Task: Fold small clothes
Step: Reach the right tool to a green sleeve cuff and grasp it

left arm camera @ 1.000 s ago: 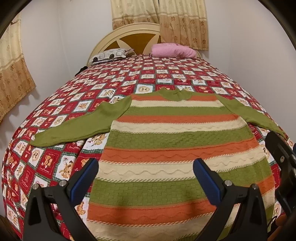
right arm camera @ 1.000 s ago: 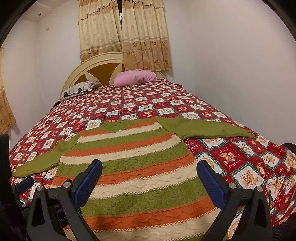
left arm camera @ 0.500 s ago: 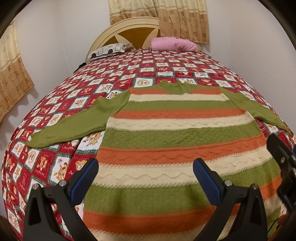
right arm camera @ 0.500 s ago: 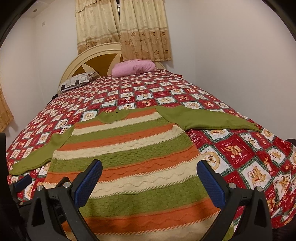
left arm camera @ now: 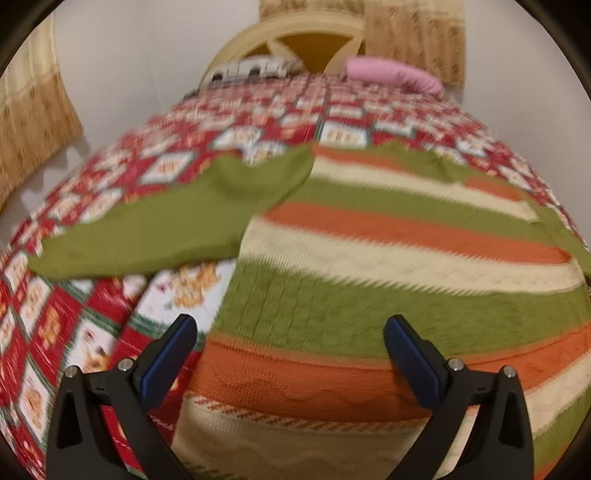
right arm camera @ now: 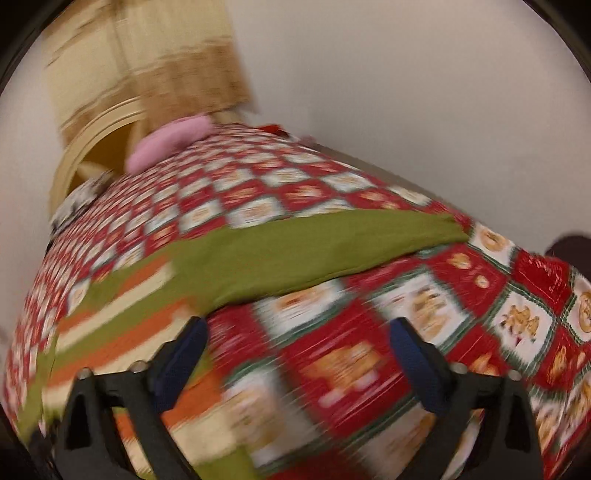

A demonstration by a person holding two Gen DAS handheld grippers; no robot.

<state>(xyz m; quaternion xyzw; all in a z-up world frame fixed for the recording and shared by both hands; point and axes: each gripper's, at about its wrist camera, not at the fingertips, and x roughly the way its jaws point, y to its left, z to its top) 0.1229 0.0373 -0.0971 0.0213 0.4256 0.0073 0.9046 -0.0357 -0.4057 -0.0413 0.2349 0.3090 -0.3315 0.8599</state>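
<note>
A small knit sweater with green, orange and cream stripes lies flat on the bed, green sleeves spread out. Its left sleeve lies ahead and left of my left gripper, which is open and empty above the sweater's left side. The right wrist view is blurred; it shows the sweater's body at the left and the right sleeve stretching right. My right gripper is open and empty above the quilt just below that sleeve.
The bed has a red patchwork quilt with bear squares. A pink pillow and a patterned pillow lie by the cream headboard. Walls stand close at left and right; curtains hang behind.
Both grippers have moved forward over the sweater. The left has swung left toward the left sleeve, the right has swung right toward the right sleeve. Both stay open.
</note>
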